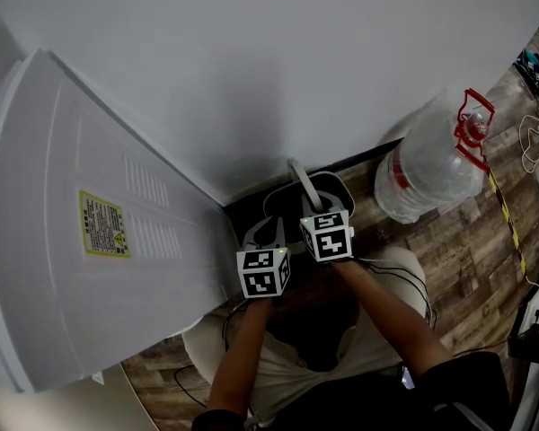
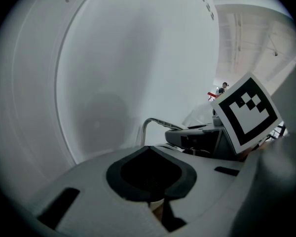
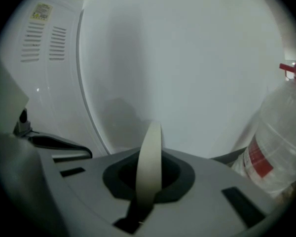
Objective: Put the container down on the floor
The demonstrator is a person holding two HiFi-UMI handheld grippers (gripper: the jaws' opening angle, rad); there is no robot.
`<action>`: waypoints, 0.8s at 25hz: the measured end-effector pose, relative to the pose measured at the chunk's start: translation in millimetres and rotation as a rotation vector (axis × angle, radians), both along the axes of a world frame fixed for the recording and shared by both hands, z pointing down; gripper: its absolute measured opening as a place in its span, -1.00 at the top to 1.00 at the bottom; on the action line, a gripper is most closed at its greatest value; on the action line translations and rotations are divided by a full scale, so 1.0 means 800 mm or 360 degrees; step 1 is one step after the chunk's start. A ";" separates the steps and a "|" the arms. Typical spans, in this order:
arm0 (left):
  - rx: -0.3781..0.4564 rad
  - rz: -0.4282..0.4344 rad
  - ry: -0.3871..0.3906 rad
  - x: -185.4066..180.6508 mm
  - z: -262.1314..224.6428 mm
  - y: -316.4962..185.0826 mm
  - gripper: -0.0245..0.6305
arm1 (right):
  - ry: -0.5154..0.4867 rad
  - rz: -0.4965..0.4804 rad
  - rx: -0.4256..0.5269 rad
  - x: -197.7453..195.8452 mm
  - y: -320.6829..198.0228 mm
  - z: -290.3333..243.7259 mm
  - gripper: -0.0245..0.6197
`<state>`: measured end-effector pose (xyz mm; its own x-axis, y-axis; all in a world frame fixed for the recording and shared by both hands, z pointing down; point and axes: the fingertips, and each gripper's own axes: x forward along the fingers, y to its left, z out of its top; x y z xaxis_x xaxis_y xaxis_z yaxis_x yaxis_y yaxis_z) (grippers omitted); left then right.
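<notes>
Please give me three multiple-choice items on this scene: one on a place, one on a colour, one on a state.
1. Where is the big water bottle? A on a shelf; B on the wooden floor by the wall; C on the person's lap.
2. What colour is its handle? A red; B green; C yellow.
3. How are the jaws of the right gripper? A wide apart; B shut on a pale strap; C shut on a cable.
B: floorboards lie around it. A: red in both views. B: the strap runs between closed jaws.

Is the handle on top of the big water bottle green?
No, the handle on the big water bottle is red in the head view.
</notes>
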<state>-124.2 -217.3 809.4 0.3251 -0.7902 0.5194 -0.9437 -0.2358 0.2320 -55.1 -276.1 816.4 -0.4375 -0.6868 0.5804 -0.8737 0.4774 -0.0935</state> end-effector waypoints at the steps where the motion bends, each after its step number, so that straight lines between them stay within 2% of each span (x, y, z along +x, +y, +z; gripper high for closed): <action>1: -0.0011 0.0000 -0.0002 0.000 0.003 0.000 0.88 | 0.0001 -0.0001 -0.0002 0.000 0.000 0.002 0.83; 12: -0.0126 0.0042 0.0015 0.013 0.039 0.006 0.88 | 0.0033 -0.0027 0.0004 0.002 0.007 0.011 0.83; 20: -0.0091 0.0085 0.0036 0.031 0.035 0.000 0.88 | 0.0030 0.0008 -0.0012 0.019 0.006 0.013 0.83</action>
<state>-99.6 -216.9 837.5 0.3782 -0.7408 0.5551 -0.9245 -0.2714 0.2676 -39.7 -271.6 826.5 -0.4227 -0.6845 0.5939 -0.8778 0.4722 -0.0805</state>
